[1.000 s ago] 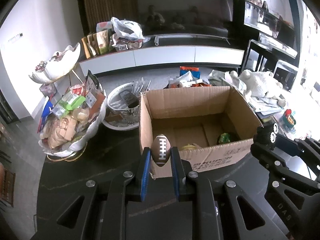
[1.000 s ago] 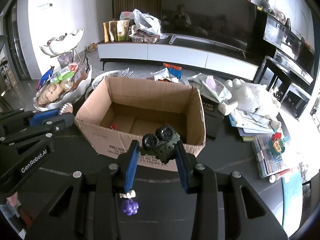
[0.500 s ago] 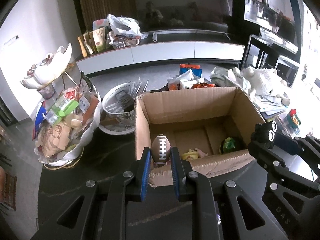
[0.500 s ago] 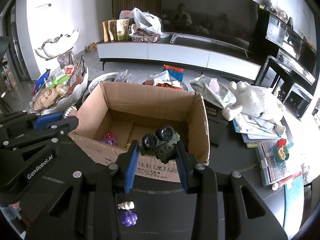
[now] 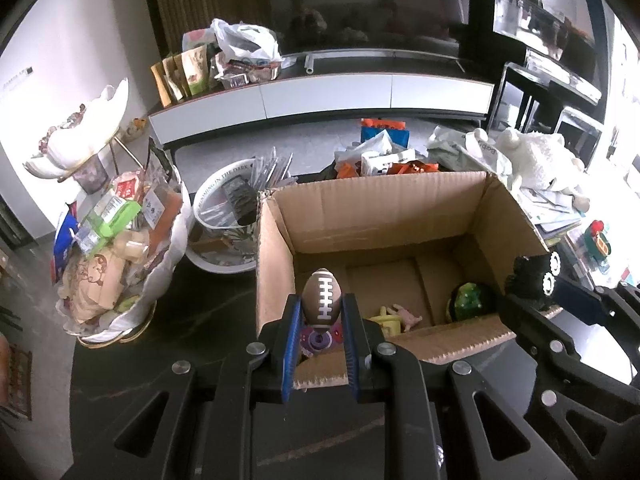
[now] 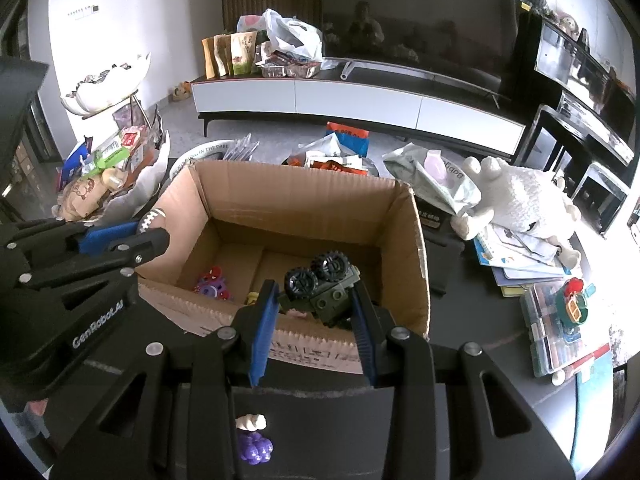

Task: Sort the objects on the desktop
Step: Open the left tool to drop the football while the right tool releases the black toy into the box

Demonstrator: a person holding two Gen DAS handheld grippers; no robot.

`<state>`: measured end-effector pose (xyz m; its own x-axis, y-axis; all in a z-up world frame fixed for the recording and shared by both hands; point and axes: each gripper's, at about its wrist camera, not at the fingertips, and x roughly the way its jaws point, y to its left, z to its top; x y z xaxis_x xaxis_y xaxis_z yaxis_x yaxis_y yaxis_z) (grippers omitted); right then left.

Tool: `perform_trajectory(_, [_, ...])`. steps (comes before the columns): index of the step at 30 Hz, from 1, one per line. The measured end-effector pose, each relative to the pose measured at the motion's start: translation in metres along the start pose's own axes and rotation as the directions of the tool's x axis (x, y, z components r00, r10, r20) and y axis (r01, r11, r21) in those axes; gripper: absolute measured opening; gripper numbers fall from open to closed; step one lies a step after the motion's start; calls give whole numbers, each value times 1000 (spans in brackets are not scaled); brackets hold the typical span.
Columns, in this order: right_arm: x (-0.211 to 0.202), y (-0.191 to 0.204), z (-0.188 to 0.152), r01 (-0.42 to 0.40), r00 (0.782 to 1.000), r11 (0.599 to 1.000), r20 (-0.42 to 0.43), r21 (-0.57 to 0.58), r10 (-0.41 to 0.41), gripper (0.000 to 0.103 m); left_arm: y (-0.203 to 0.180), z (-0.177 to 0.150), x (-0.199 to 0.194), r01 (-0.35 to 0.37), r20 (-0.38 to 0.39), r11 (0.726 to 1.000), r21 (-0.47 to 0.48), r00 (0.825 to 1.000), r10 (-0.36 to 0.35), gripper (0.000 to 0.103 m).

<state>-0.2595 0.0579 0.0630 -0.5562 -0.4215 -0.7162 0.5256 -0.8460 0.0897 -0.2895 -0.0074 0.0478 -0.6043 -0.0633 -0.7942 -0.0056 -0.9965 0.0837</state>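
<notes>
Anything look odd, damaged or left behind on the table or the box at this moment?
Two things. The box's near top edge is ragged, as if its flap was torn off. A purple toy and a small white piece lie on the table outside the box, under the right gripper.

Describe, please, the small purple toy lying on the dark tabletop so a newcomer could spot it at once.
Start at the open cardboard box in the middle of the dark table. Come back towards the camera, beneath the right gripper that holds the toy truck. There lies the purple toy, knobbly like a bunch of grapes, right beside a small white piece.
</notes>
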Motion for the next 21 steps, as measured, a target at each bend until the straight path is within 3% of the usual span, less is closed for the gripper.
perform_trajectory(6, [3, -1, 1, -1, 1000, 1000, -1, 3, 1, 33, -1, 3, 5, -6, 0, 1000, -7, 1000, 6, 18])
perform_trajectory(9, [5, -1, 1, -3, 1000, 1000, -3, 4, 3, 33, -1, 4, 5, -15, 1, 1000, -6, 1000, 15, 24])
perform_trajectory(11, [5, -1, 1, -4, 1000, 1000, -3, 4, 4, 33, 0, 4, 3, -30, 6, 1000, -3, 1000, 30, 44])
perform_trajectory(15, [5, -1, 2, -4, 1000, 1000, -5, 2, 4, 33, 1, 5, 0, -26, 14, 1000, -2, 1000, 26, 59])
perform_trajectory(17, [6, 0, 2, -2, 1000, 1000, -7, 3, 3, 33, 2, 6, -1, -43, 19, 999, -10, 999, 43, 81])
perform_trajectory(21, [7, -2, 2, -3, 1000, 1000, -7, 7, 3, 33, 13, 7, -2, -5, 24, 999, -54, 1000, 6, 98])
